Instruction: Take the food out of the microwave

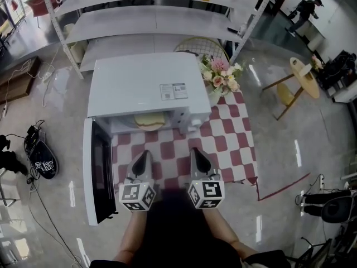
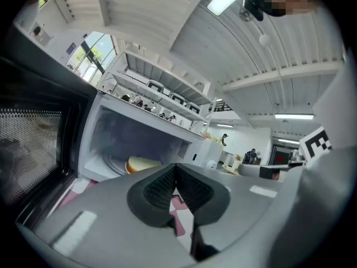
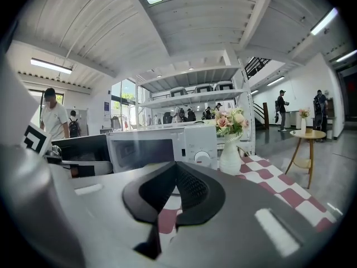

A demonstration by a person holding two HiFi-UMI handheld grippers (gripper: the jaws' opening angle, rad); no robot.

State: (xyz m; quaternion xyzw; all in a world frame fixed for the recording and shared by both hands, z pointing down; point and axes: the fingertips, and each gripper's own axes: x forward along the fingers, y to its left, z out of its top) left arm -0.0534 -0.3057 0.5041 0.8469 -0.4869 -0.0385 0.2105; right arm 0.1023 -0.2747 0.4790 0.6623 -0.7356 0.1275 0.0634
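The white microwave [image 1: 146, 85] stands on the checked table with its door [image 1: 99, 172] swung open to the left. Inside the cavity lies the food [image 1: 149, 120], a pale yellow round piece on the turntable. My left gripper [image 1: 143, 155] is shut and empty, a short way in front of the opening. In the left gripper view the food [image 2: 142, 163] shows just beyond the closed left gripper [image 2: 175, 167], with the door [image 2: 33, 144] at the left. My right gripper [image 1: 197, 152] is also shut and empty, in front of the control panel [image 3: 199, 145].
A red and white checked cloth [image 1: 228, 144] covers the table. A white vase of flowers [image 1: 220, 78] stands right of the microwave and appears in the right gripper view as the vase [image 3: 230, 156]. Metal shelving [image 1: 150, 15] is behind. A small round table [image 1: 304, 77] stands at the right.
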